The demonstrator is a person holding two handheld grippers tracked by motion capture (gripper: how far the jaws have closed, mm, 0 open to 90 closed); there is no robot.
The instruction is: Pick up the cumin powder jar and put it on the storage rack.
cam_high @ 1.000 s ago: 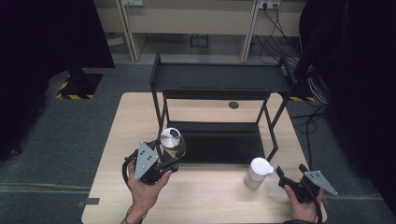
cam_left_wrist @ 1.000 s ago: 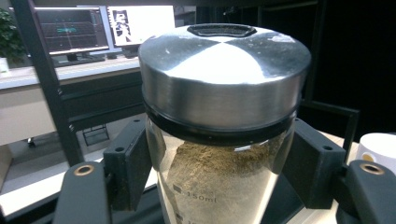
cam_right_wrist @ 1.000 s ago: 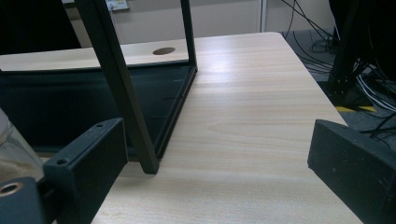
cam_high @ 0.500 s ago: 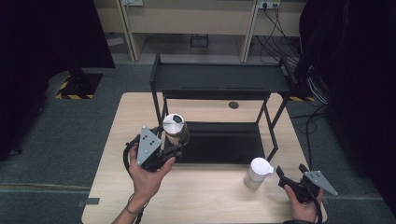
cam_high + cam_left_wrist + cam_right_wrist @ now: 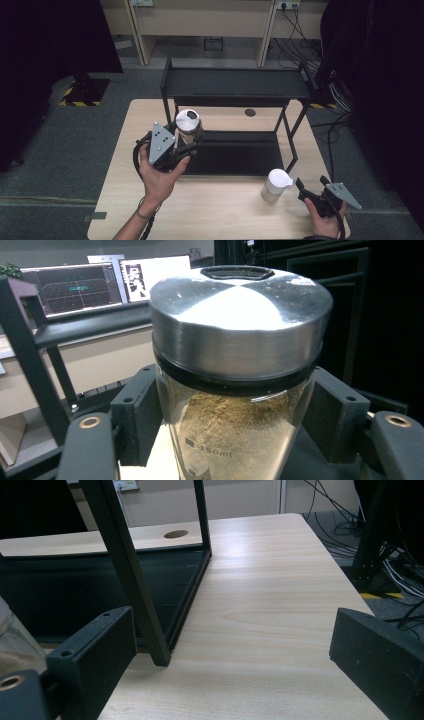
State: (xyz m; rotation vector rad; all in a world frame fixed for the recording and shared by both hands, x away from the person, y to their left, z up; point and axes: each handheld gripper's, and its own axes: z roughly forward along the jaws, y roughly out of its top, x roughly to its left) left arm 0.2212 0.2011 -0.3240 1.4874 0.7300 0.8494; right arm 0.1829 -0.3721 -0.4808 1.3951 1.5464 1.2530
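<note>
A glass jar (image 5: 188,125) with a round metal lid and brownish powder inside hangs in the air over the left front corner of the black rack's lower tray (image 5: 240,152). My left gripper (image 5: 191,144) is shut on it below the lid. In the left gripper view the jar (image 5: 235,365) stands upright between the two pads (image 5: 137,410). At the front right a white-lidded jar (image 5: 276,186) stands on the table. My right gripper (image 5: 306,192) sits just right of it, open, its jaws wide apart over bare wood (image 5: 235,670).
The black two-level rack has its top shelf (image 5: 235,82) over the back of the table, and one front leg (image 5: 132,575) stands close ahead of my right gripper. There is a cable hole (image 5: 250,112) in the tabletop. Cables (image 5: 330,125) lie on the floor at right.
My left gripper has lifted the metal-lidded jar and carried it a little toward the rack. The right gripper and the white-lidded jar have stayed put.
</note>
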